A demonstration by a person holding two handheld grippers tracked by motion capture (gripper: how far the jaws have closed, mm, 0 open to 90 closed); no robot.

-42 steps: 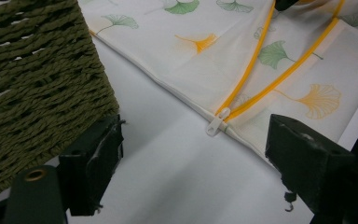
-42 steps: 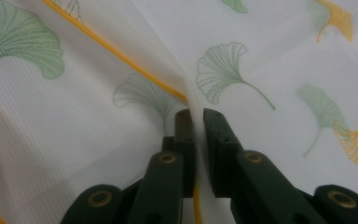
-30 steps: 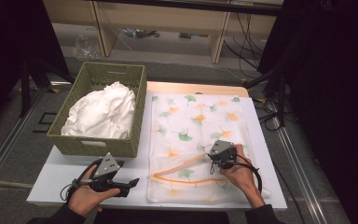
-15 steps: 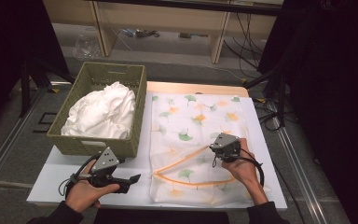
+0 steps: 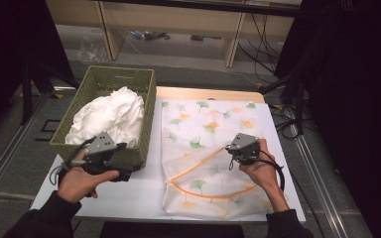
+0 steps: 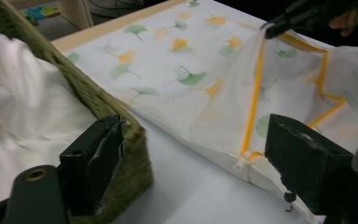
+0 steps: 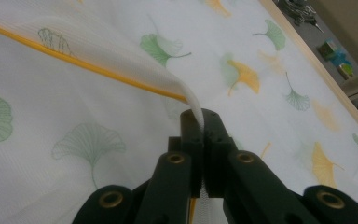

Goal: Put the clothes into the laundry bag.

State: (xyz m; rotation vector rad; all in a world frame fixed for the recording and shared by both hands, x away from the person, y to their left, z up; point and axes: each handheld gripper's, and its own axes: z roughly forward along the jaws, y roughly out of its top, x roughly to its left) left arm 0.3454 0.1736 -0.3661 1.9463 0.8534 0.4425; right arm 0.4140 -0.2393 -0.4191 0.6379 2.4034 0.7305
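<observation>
A white mesh bag (image 5: 203, 124) printed with green and orange ginkgo leaves lies flat on the white table (image 5: 144, 196). Its opening is edged by an orange zipper (image 5: 198, 166). My right gripper (image 5: 230, 151) is shut on the bag's upper flap and holds it raised like a tent. In the right gripper view the fabric (image 7: 121, 51) runs down into the closed jaws of the right gripper (image 7: 202, 123). My left gripper (image 5: 129, 173) is open and holds nothing, at the green basket's (image 5: 119, 72) front right corner. In the left gripper view, the left gripper (image 6: 198, 140) faces the zipper (image 6: 254, 98).
The woven green basket (image 6: 98, 100) holds a heap of white cloth (image 5: 109, 116) and stands at the table's left. A wooden strip (image 5: 208, 93) runs along the table's far edge. Cables and shelf legs lie on the floor behind.
My left gripper has risen and moved in toward the basket's front corner, still open. The right gripper has lifted the bag's flap a little higher.
</observation>
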